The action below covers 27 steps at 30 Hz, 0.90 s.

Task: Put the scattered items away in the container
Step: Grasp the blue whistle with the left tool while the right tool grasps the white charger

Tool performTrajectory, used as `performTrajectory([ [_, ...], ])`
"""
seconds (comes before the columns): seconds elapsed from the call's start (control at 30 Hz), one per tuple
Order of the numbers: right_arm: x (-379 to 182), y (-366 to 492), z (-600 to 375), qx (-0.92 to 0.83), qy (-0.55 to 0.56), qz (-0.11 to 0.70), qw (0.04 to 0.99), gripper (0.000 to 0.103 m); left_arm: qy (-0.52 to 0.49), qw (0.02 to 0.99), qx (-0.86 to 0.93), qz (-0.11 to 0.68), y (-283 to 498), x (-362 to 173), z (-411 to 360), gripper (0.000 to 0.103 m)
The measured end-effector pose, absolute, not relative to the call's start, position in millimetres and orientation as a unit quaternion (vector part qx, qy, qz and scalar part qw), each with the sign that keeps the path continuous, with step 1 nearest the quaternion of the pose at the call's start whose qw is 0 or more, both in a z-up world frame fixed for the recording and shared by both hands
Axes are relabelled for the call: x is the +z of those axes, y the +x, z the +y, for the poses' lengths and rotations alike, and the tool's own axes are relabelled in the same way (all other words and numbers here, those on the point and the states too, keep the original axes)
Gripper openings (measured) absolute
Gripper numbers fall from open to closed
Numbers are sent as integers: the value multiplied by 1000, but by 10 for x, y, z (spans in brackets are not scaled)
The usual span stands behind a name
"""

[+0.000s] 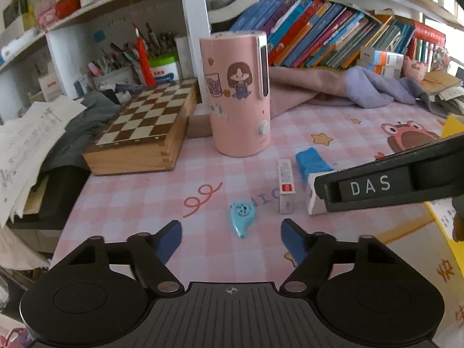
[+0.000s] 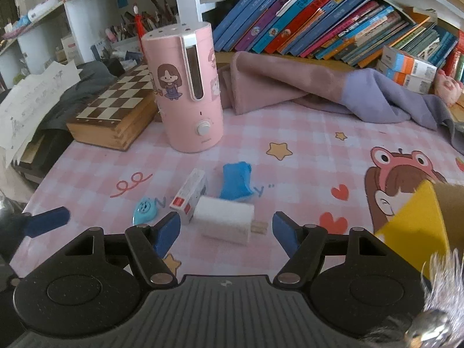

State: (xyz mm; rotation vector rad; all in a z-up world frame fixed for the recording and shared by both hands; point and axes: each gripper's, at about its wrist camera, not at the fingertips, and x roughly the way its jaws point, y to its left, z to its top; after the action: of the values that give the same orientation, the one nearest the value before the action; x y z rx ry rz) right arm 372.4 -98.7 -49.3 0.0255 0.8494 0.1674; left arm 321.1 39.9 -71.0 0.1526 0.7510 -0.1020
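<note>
Both wrist cams sit low and close, tilted down over the pink checked tablecloth (image 1: pixel 121 191). Right one sits further right. Shared: tall pink cylindrical canister (image 1: pixel 238 95) (image 2: pixel 185 87), small light-blue plastic tape dispenser (image 1: pixel 242 216) (image 2: pixel 145 210).

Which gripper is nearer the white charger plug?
Right. The right gripper is open with the white charger plug lying just ahead between its fingertips. The left gripper is open off to the side, lined up on the light blue correction tape.

Child's study desk: picture books (image 1: pixel 319 32), chessboard (image 1: pixel 145 116), pens (image 1: pixel 127 52).

pink humidifier (image 1: pixel 239 92), chessboard box (image 1: pixel 142 127), leaning books (image 2: pixel 319 17)
</note>
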Motion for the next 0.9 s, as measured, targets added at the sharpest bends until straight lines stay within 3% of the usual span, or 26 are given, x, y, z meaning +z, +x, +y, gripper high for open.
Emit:
performTrajectory([
  [0.53,-789,4070,-1015,73,23,455,887,67,53,911,-69,402,3668,-1009,353,40],
  [0.67,-798,4077,-1007,71,22,452,889,65,47,913,-77,397,3688,-1013,347,24],
  [0.9,-746,4047,-1037,76,21,446,892,65,33,915,-80,395,3667,-934,387,23],
])
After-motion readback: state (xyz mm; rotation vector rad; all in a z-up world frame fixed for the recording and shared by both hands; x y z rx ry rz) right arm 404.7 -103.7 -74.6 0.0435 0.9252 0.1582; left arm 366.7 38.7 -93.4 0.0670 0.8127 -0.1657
